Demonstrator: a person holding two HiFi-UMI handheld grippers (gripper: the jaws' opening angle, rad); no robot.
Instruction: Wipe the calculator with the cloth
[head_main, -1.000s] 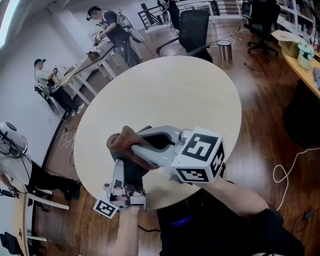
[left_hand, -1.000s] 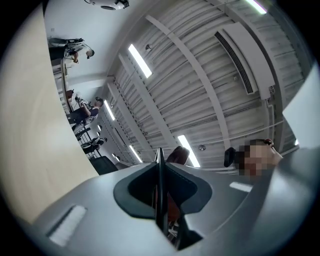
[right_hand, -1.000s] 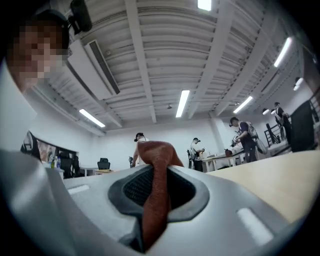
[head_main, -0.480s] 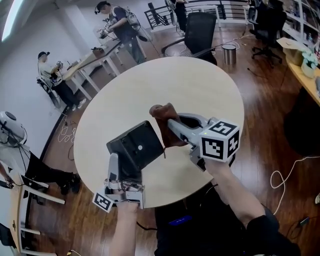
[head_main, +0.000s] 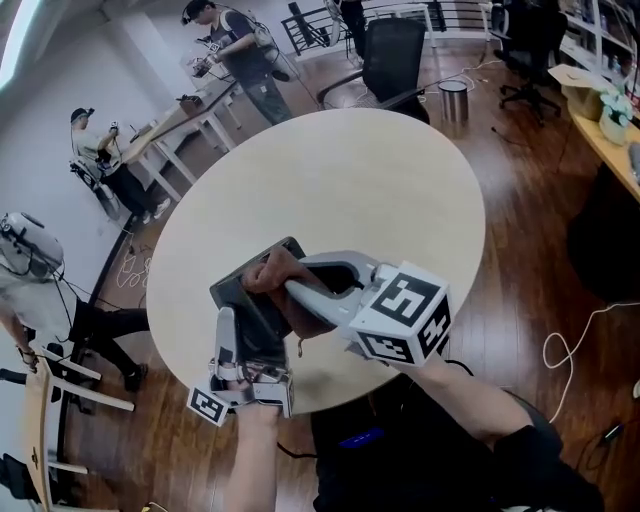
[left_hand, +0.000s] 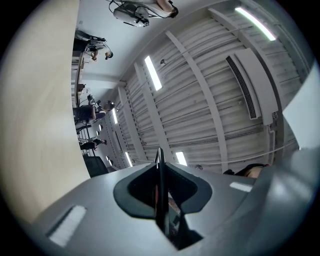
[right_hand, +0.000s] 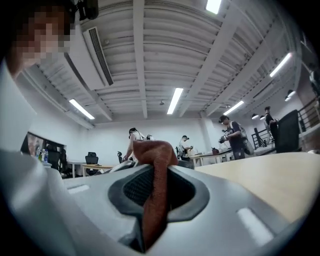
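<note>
Head view: your left gripper (head_main: 250, 342) holds the calculator (head_main: 243, 290) tilted above the table (head_main: 340, 180) edge; your right gripper (head_main: 296, 292) lays the cloth (head_main: 273, 274) against its face.
Left gripper view: jaws clamped on the calculator's thin edge, aimed upward.
Right gripper view: jaws pinching the cloth, roughly level.

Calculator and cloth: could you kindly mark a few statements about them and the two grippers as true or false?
1. The left gripper is shut on the calculator. True.
2. The right gripper is empty. False: it is shut on the brown cloth.
3. The calculator lies flat on the round table. False: the left gripper holds it up, tilted.
4. In the head view the brown cloth overlaps the calculator. True.
</note>
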